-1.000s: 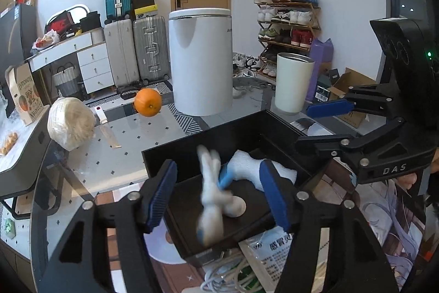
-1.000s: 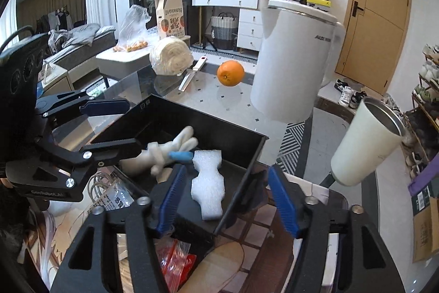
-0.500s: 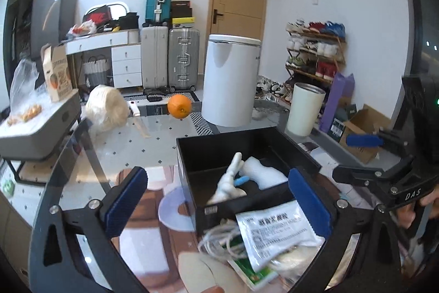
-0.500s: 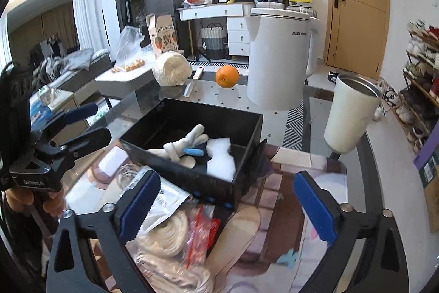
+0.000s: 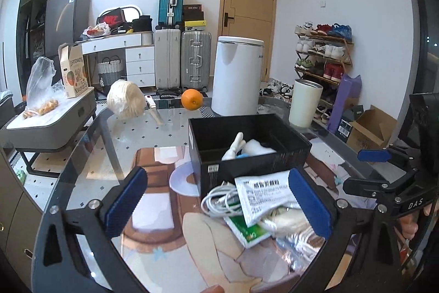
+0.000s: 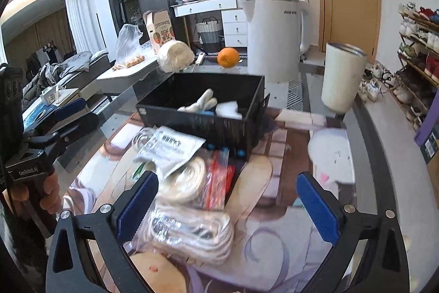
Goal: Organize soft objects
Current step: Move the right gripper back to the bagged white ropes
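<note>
A black box (image 5: 255, 165) (image 6: 197, 125) stands on the printed mat, holding a white plush toy (image 5: 236, 146) (image 6: 201, 102) and a white foam piece (image 5: 259, 148) (image 6: 229, 109). In front of it lies a pile: a white sachet (image 5: 263, 194) (image 6: 170, 147), a white cable (image 5: 219, 201), a green packet (image 5: 247, 231), bagged rope coils (image 6: 189, 229) and a red packet (image 6: 219, 177). My left gripper (image 5: 216, 199) is open above the pile's left side, holding nothing. My right gripper (image 6: 227, 206) is open over the rope coils, touching nothing.
Behind the box stand a white kettle (image 5: 237, 76), an orange (image 5: 192, 99), a cream tumbler (image 5: 304, 103), a wrapped white bundle (image 5: 126, 99) and a knife (image 5: 153, 109). The glass table's curved edge (image 5: 82, 144) runs on the left. A person's hand holds each gripper's handle.
Both grippers have drawn back from inside the box toward me and opened wide. The plush toy and foam piece stay in the box. The pile has come into view.
</note>
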Action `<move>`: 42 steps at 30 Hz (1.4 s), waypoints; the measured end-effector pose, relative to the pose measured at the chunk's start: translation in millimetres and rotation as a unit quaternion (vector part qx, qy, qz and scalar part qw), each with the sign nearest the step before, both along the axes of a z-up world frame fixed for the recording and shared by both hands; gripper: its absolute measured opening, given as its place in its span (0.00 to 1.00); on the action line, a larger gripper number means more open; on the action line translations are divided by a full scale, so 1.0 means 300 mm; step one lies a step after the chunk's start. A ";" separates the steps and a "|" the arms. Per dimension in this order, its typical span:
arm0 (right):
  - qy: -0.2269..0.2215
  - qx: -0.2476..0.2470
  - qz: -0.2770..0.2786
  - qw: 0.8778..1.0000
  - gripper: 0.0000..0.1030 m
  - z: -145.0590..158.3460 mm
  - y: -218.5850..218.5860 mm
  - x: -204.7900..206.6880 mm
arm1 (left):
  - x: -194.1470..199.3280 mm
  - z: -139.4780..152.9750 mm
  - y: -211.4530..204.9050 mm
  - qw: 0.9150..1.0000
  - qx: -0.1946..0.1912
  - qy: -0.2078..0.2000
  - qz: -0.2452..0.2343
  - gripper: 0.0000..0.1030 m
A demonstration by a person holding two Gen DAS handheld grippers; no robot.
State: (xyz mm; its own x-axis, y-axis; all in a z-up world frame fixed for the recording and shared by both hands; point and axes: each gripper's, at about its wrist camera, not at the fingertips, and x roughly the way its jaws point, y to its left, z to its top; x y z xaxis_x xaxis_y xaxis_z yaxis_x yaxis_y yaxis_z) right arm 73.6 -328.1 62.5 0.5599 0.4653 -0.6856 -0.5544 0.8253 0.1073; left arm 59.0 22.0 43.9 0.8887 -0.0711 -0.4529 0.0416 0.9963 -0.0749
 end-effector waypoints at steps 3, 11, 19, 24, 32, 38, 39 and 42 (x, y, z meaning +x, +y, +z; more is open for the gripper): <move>0.010 0.001 0.011 1.000 0.99 -0.021 -0.001 -0.028 | -0.024 -0.012 -0.006 1.000 -0.005 0.005 -0.003 1.00; 0.009 -0.020 0.039 0.999 0.99 -0.052 0.011 -0.074 | -0.066 -0.054 -0.018 1.000 0.001 0.010 0.003 1.00; 0.041 -0.048 0.093 0.994 0.99 -0.103 0.040 -0.068 | -0.051 -0.077 -0.007 1.000 -0.012 0.023 0.000 1.00; 0.046 -0.057 0.115 0.991 0.99 -0.128 0.049 -0.062 | -0.045 -0.101 0.001 0.999 -0.022 0.033 -0.003 1.00; 0.044 -0.081 0.170 0.981 0.99 -0.151 0.067 -0.044 | -0.045 -0.098 -0.006 0.999 -0.018 0.032 -0.017 1.00; 0.041 -0.089 0.218 0.971 0.99 -0.147 0.080 -0.032 | -0.038 -0.103 0.004 0.999 -0.020 0.041 -0.011 1.00; 0.042 -0.093 0.225 0.969 0.99 -0.149 0.082 -0.030 | -0.041 -0.102 0.003 0.999 -0.019 0.038 -0.011 1.00; 0.045 -0.111 0.244 0.962 0.99 -0.158 0.096 -0.023 | -0.045 -0.100 0.000 0.999 -0.017 0.035 -0.017 1.00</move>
